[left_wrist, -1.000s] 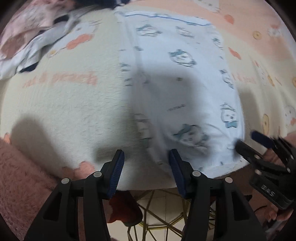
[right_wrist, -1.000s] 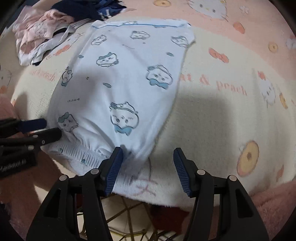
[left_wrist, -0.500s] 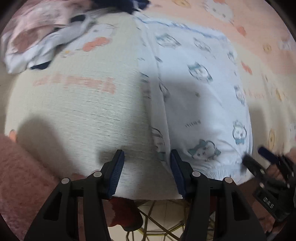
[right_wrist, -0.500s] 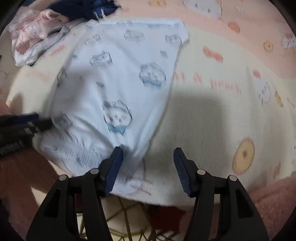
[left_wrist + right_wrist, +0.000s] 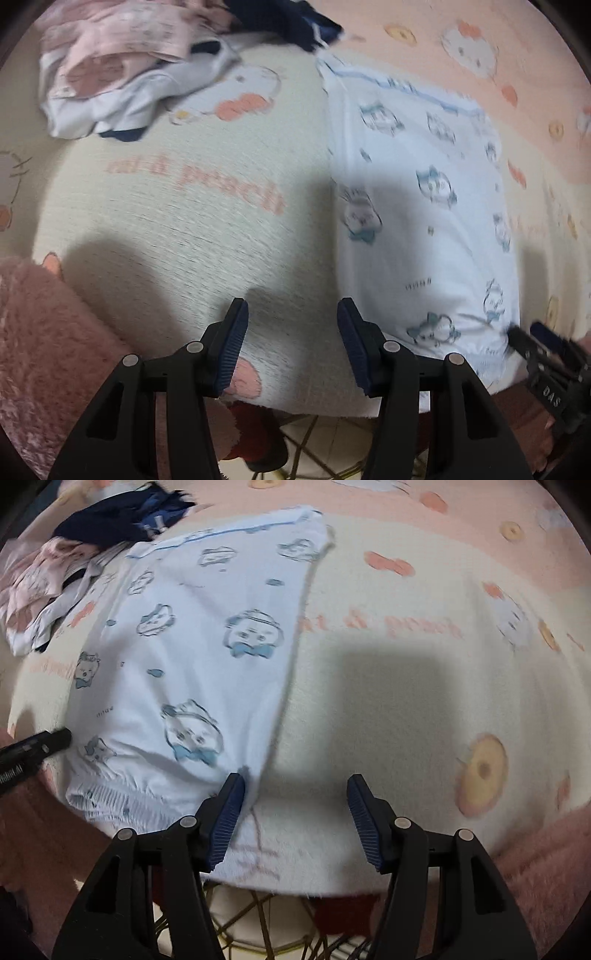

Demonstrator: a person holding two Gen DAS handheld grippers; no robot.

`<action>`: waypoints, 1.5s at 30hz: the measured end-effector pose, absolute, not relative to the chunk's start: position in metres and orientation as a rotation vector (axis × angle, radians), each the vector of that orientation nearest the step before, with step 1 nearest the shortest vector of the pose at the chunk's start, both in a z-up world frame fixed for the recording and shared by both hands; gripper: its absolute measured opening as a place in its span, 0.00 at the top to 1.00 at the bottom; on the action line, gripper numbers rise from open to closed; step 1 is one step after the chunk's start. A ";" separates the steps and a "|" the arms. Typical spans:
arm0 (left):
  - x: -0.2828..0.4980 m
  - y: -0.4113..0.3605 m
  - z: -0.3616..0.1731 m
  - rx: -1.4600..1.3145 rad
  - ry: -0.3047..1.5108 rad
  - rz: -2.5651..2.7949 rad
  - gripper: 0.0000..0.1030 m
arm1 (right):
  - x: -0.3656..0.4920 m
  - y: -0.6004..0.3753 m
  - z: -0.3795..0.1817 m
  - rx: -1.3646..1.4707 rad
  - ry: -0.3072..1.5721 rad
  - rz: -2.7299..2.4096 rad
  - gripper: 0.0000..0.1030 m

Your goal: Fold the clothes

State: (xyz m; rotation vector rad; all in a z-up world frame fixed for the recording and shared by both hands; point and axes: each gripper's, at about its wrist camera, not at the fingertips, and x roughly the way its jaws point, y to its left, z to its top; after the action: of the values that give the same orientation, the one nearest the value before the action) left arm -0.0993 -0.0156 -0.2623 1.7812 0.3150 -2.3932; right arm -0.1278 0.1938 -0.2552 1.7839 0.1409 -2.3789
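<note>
Lying flat on the blanket [image 5: 388, 709], the white printed garment [image 5: 192, 657] looks light, soft and floppy, best pinched at its near elastic-hem corners, while the left gripper [image 5: 291, 343] and right gripper [image 5: 295, 819] hover spread and empty.

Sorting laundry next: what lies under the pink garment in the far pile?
Under the pink garment a white garment and dark blue fabric stick out; anything deeper is covered.

A cream and pink cartoon-cat blanket [image 5: 192, 236] covers the surface; below its edge, pale floor tiles [image 5: 236, 930] and thin gold wire legs [image 5: 258, 923].
</note>
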 end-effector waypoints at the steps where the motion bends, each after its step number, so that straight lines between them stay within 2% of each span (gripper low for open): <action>1: -0.099 -0.018 -0.259 1.769 0.344 -2.400 0.49 | -0.126 0.197 -0.252 1.783 0.126 -2.387 0.43; 2: -0.101 -0.018 -0.258 1.763 0.364 -2.414 0.49 | -0.126 0.198 -0.248 1.771 0.106 -2.396 0.43; 6: -0.116 -0.010 -0.249 1.736 0.249 -2.538 0.49 | -0.131 0.194 -0.238 1.681 0.078 -2.428 0.43; 10: -0.130 -0.018 -0.254 1.763 0.191 -2.524 0.48 | -0.138 0.176 -0.255 1.693 0.163 -2.367 0.43; 12: -0.129 -0.028 -0.266 1.771 0.116 -2.412 0.49 | -0.139 0.170 -0.265 1.734 0.266 -2.350 0.43; 14: -0.131 -0.038 -0.263 1.762 0.231 -2.424 0.49 | -0.138 0.172 -0.264 1.764 0.277 -2.346 0.42; 18: -0.135 -0.059 -0.258 1.736 0.462 -2.439 0.49 | -0.140 0.187 -0.257 1.778 0.172 -2.368 0.41; 21: -0.142 -0.041 -0.257 1.791 0.481 -2.525 0.49 | -0.148 0.185 -0.250 1.698 0.118 -2.398 0.41; 23: -0.146 -0.027 -0.258 1.826 0.358 -2.544 0.49 | -0.154 0.178 -0.248 1.647 0.115 -2.402 0.41; 28: -0.153 -0.019 -0.261 1.811 0.086 -2.468 0.48 | -0.160 0.178 -0.258 1.737 0.184 -2.398 0.40; 31: -0.153 -0.029 -0.257 1.769 0.099 -2.437 0.48 | -0.158 0.192 -0.254 1.796 0.149 -2.408 0.40; 34: -0.154 -0.030 -0.250 1.822 0.278 -2.523 0.49 | -0.152 0.201 -0.248 1.773 0.090 -2.414 0.40; 36: -0.155 -0.014 -0.246 1.867 0.314 -2.614 0.49 | -0.149 0.195 -0.243 1.720 0.061 -2.383 0.40; 38: -0.156 0.007 -0.251 1.897 0.166 -2.648 0.49 | -0.145 0.184 -0.240 1.668 0.056 -2.343 0.40; 40: -0.149 0.022 -0.258 1.938 -0.006 -2.620 0.49 | -0.136 0.166 -0.246 1.676 0.157 -2.295 0.40; 41: -0.142 0.026 -0.263 1.962 -0.100 -2.575 0.44 | -0.132 0.162 -0.250 1.697 0.219 -2.282 0.40; 42: -0.134 0.022 -0.264 1.965 -0.125 -2.541 0.34 | -0.126 0.159 -0.254 1.717 0.283 -2.271 0.40; 43: -0.131 0.017 -0.263 1.977 -0.091 -2.528 0.30 | -0.122 0.160 -0.253 1.729 0.292 -2.266 0.36; 45: -0.129 0.004 -0.259 1.991 0.016 -2.520 0.30 | -0.114 0.165 -0.249 1.747 0.259 -2.262 0.35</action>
State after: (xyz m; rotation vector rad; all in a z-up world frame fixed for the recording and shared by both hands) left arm -0.1286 0.0035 -0.2590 1.9909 0.0158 -2.5203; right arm -0.1142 0.1651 -0.2488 1.7474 0.2591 -2.2620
